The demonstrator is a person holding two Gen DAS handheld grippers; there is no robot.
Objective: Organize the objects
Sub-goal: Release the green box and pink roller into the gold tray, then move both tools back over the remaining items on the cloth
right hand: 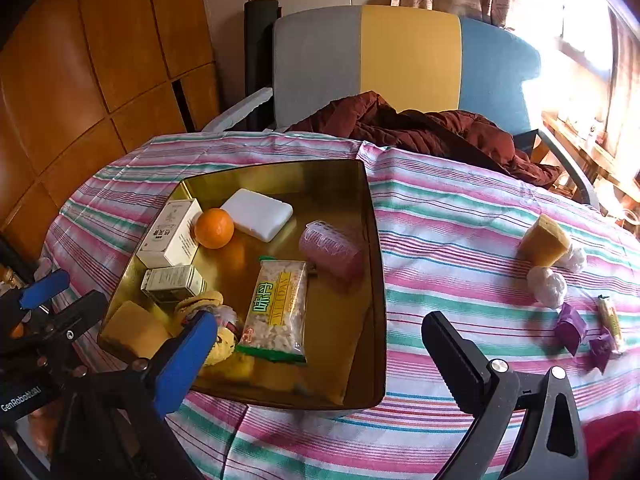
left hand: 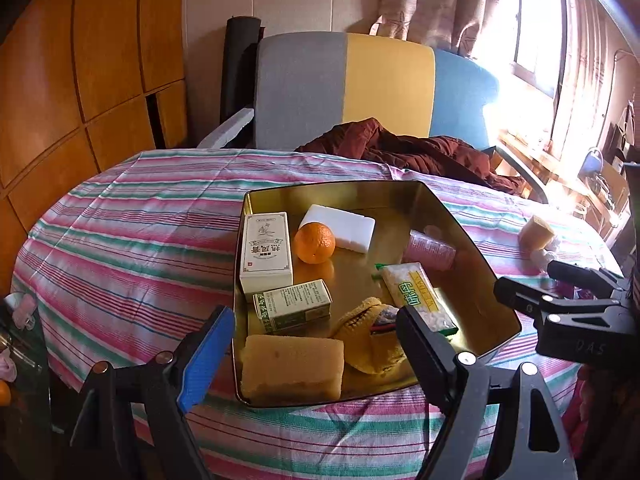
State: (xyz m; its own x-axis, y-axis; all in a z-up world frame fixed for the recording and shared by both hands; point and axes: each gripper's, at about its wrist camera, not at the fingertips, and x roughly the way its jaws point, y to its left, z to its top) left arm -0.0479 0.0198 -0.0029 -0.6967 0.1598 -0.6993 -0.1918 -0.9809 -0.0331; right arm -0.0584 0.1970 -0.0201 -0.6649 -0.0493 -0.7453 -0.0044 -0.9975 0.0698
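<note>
Most things already sit inside the gold tin tray [right hand: 372, 264] on the striped tablecloth [right hand: 460, 216]: an orange [right hand: 214, 228], a snack bag [right hand: 278, 310], boxes, a sponge. Left out on the cloth are a yellow sponge piece [right hand: 545, 240], white balls [right hand: 547, 286] and purple candies [right hand: 570, 328]. The right gripper [right hand: 320, 344] has its fingers spread wide and holds nothing. The left gripper [left hand: 316, 344] is spread and empty too.
</note>
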